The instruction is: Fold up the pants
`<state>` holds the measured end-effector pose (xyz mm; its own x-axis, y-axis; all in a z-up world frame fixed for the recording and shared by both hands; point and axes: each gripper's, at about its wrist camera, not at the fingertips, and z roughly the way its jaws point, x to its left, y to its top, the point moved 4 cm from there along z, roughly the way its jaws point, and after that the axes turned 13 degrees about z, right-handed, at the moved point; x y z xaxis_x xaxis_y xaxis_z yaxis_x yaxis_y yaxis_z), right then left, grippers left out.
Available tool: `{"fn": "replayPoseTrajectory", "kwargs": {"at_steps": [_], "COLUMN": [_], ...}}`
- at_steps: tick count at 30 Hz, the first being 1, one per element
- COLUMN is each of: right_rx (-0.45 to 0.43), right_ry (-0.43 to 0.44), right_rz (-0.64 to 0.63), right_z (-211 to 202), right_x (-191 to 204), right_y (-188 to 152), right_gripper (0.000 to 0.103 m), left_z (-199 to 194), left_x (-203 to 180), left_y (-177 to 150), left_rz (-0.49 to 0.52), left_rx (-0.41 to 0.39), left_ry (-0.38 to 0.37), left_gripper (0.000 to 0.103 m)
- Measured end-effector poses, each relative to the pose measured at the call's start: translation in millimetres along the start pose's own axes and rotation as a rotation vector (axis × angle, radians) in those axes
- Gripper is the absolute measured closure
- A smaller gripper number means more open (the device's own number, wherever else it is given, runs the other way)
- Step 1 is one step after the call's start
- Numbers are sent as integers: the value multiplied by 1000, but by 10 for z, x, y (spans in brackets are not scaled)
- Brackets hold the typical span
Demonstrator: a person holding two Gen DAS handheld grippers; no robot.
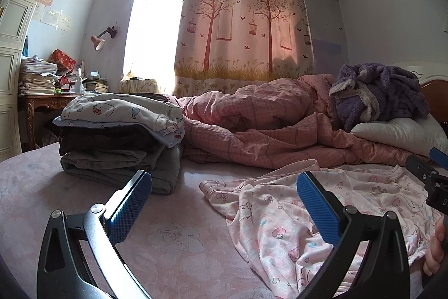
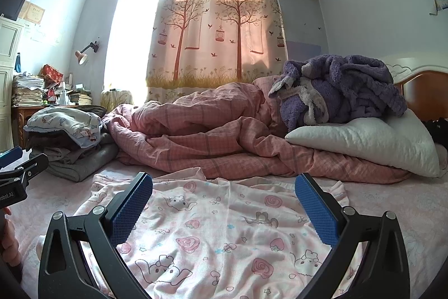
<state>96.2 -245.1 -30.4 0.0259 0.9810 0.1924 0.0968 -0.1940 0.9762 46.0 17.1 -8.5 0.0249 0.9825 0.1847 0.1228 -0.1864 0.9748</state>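
Note:
Pink cartoon-print pants [image 2: 224,226] lie spread and rumpled on the pink bed sheet [image 1: 84,195]. In the left wrist view the pants [image 1: 280,217] lie to the right, with one end bunched toward the middle. My left gripper [image 1: 224,203] is open and empty, hovering over the sheet at the pants' left edge; its right finger is above the fabric. My right gripper [image 2: 224,203] is open and empty, just above the middle of the pants. Part of the right gripper [image 1: 431,181] shows at the right edge of the left wrist view, and part of the left gripper [image 2: 19,173] at the left edge of the right wrist view.
A stack of folded clothes [image 1: 117,136] sits on the bed at left. A rumpled pink duvet [image 2: 224,131] runs across the back. A white pillow [image 2: 378,145] with a purple fleece robe [image 2: 336,91] lies at right. A cluttered desk [image 1: 47,91] stands beyond the bed.

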Motion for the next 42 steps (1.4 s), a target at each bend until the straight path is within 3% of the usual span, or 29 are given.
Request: {"fn": "replayPoseTrajectory", "kwargs": {"at_steps": [42], "right_rx": [13], "right_ry": [-8], "right_rz": [6], "right_z": [17], "right_x": [-54], "right_y": [-34], "right_gripper": [1], "left_z": [-48], "left_x": [0], "left_y": [23], "left_rz": [5], "left_rx": [-6], "left_ry": [8], "left_gripper": [0]}}
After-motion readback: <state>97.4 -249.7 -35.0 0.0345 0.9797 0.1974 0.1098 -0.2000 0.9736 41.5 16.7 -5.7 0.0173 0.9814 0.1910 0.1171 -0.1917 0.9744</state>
